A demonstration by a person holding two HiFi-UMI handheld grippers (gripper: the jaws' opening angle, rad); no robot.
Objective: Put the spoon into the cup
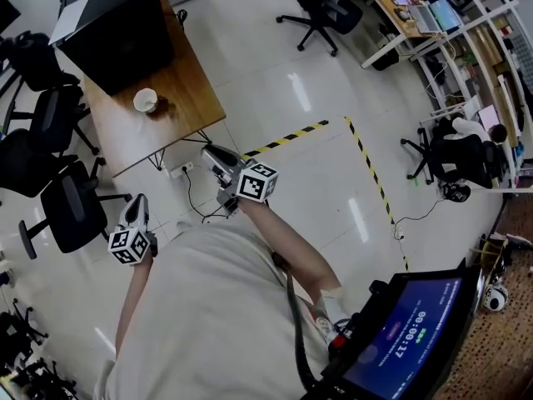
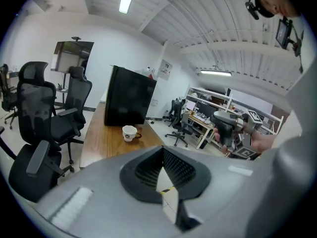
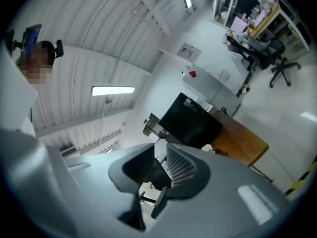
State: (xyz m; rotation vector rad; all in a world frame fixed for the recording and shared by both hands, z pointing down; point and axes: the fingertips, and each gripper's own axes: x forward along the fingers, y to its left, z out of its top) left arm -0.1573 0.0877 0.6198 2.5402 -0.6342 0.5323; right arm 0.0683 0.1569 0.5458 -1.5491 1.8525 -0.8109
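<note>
In the head view, the person stands on a pale floor, well apart from the wooden worktop [image 1: 187, 98] at upper left. The white cup [image 1: 146, 100] stands upright on that worktop, near a large black box [image 1: 117, 27]. A small brown thing [image 1: 159, 104] lies just beside the cup, too small to name. The left tongs [image 1: 137, 207] are held out low on the left side, near a black office chair [image 1: 71, 211]. The right tongs [image 1: 215, 157] reach toward the worktop's corner, above the floor by a strip of yellow-black tape [image 1: 287, 138].

In the left gripper view, the left tongs [image 2: 163, 157] stand slightly apart. Only floor and tape show through the narrow gap, and nothing is held. Beyond them the cup [image 2: 130, 133] sits on the worktop [image 2: 104, 145] in front of the black box [image 2: 130, 103], with the brown thing [image 2: 138, 134] touching its right side. The right tongs [image 2: 224, 128] show at the right, gripped in the person's hand [image 2: 262, 140].

The right gripper view is strongly tilted. The right tongs [image 3: 157, 157] are parted a little and empty, and a chair shows through the gap. The worktop [image 3: 242, 140] and black box [image 3: 190, 120] lie beyond. The cup cannot be clearly made out here.
</note>
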